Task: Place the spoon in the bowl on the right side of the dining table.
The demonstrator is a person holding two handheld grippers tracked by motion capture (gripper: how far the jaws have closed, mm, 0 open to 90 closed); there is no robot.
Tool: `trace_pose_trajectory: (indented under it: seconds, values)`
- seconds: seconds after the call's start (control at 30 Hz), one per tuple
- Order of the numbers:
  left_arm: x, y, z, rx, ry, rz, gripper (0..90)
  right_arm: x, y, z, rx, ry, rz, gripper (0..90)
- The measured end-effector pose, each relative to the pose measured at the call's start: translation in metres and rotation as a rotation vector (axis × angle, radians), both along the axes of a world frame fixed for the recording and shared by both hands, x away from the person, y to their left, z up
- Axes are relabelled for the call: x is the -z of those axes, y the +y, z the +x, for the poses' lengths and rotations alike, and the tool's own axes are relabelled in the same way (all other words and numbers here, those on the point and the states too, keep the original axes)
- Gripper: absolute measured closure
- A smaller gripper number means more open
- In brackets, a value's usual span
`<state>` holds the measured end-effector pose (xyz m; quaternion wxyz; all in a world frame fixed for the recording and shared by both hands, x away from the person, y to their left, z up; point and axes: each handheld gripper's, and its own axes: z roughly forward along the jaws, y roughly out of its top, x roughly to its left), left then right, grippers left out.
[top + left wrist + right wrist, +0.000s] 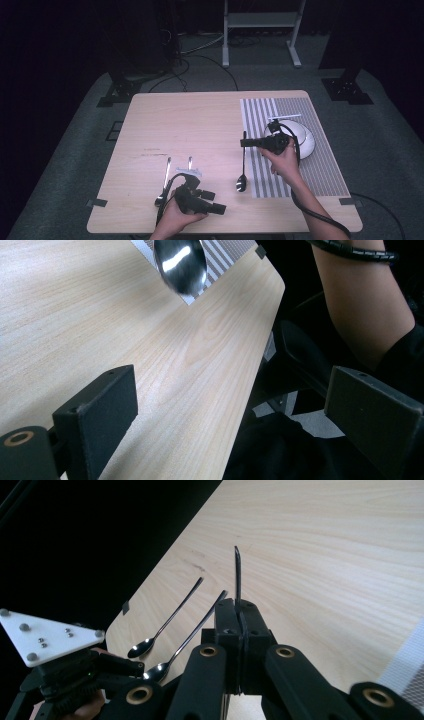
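My right gripper [246, 143] is shut on the handle of a metal spoon [243, 165] near the handle's far end. Its bowl [180, 265] hangs low by the left edge of the striped mat [320, 165]. In the right gripper view the jaws [239, 607] pinch the thin handle [237, 572], which sticks out beyond them. My left gripper [220, 207] rests near the table's front edge, pointing right. Its jaws [235, 395] stand wide open with nothing between them.
Two more spoons [165, 180] [190, 164] lie side by side on the wooden table [190, 120] just beyond the left gripper. A white bowl [305, 140] sits on the mat behind the right hand. The person's right forearm [360, 305] crosses the front right corner.
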<state>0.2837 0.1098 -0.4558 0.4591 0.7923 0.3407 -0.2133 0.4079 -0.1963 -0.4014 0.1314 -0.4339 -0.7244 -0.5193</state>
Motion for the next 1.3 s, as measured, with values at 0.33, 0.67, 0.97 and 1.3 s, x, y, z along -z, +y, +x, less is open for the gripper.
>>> trace_pose_trajectory:
  seconds: [0.33, 0.67, 0.97, 1.3]
  values:
    - [0.000, 0.000, 0.000, 0.002, -0.002, -0.001, 5.5, -0.008, -0.025, 0.011, 0.078, -0.008, 0.000, 89.2]
    - [0.000, -0.001, -0.001, 0.003, -0.004, -0.001, 5.5, -0.015, -0.048, 0.022, 0.153, -0.011, 0.005, 89.2]
    - [0.000, -0.001, -0.001, 0.002, -0.002, -0.003, 5.5, -0.021, -0.068, 0.030, 0.218, -0.010, 0.011, 89.2]
    - [0.000, -0.001, -0.001, 0.002, -0.001, -0.002, 5.5, -0.027, -0.091, 0.036, 0.291, -0.022, 0.009, 89.2]
